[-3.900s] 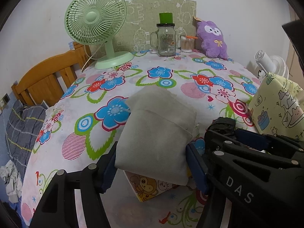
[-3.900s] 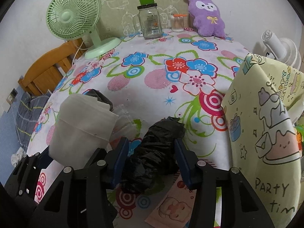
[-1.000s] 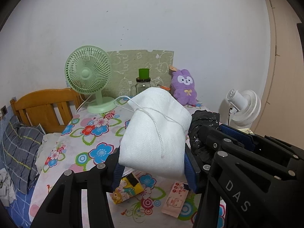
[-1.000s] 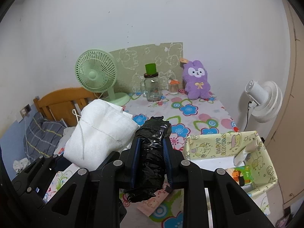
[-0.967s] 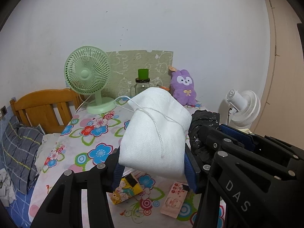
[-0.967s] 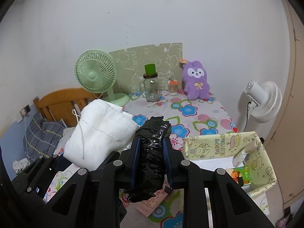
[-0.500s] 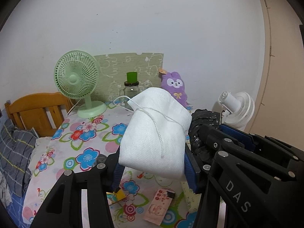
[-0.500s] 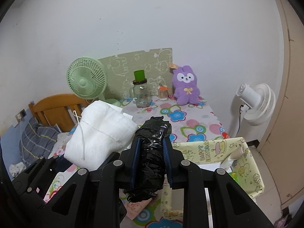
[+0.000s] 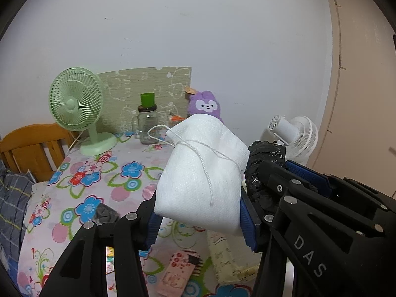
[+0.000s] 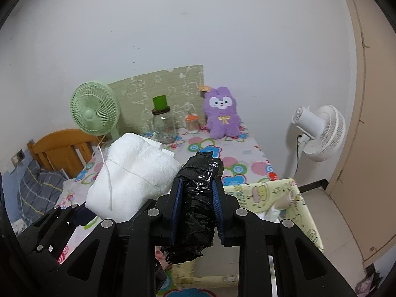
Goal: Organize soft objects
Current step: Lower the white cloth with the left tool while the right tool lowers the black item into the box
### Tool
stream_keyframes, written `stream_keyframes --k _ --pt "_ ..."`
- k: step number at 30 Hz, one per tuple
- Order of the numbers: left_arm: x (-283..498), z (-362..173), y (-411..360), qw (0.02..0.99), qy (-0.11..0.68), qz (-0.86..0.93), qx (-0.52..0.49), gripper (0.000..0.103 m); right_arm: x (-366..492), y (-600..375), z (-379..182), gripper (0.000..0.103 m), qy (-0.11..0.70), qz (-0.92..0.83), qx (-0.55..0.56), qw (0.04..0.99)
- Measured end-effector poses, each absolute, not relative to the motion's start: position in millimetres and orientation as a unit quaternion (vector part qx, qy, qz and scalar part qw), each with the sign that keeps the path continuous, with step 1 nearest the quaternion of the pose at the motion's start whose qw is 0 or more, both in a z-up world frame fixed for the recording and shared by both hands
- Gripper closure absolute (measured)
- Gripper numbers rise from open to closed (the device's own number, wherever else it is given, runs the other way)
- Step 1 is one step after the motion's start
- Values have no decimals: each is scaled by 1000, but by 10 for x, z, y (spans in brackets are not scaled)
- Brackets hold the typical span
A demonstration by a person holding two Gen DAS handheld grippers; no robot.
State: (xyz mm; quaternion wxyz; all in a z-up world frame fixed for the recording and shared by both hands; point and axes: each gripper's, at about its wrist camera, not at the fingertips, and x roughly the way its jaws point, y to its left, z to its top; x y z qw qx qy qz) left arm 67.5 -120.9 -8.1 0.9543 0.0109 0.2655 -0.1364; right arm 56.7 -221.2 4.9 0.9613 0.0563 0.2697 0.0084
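My left gripper (image 9: 200, 219) is shut on a white cloth bundle (image 9: 200, 173) tied with thin string, held up above the flowered table (image 9: 99, 173). Right beside it, my right gripper (image 10: 196, 188) is shut on a crumpled black plastic bag roll (image 10: 198, 198), which sticks out past both ends of the blue pads. The bundle (image 10: 133, 173) shows left of the bag in the right wrist view. Below and to the right stands a yellow cartoon-print fabric box (image 10: 267, 190) with small items inside. A purple plush rabbit (image 10: 222, 113) sits at the table's far edge.
At the back of the table stand a green desk fan (image 9: 74, 104) and a glass jar (image 9: 147, 126) topped by a green cup. A dark grey cloth (image 9: 106, 214) and a pink packet (image 9: 178, 269) lie near the front. A white floor fan (image 10: 319, 131) and a wooden headboard (image 9: 27, 146) flank the table.
Both grippers, lifted off the table with bundle and bag earlier, have drifted sideways toward the right. The table items slid left in view and the yellow box came closer beneath. Both grips are unchanged.
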Motion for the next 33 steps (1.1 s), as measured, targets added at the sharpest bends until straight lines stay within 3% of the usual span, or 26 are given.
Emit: stream_keyframes --k 33 --pt "862 -484 -2004 927 323 -180 58 47 680 -3047 -484 76 324 -47 108 939"
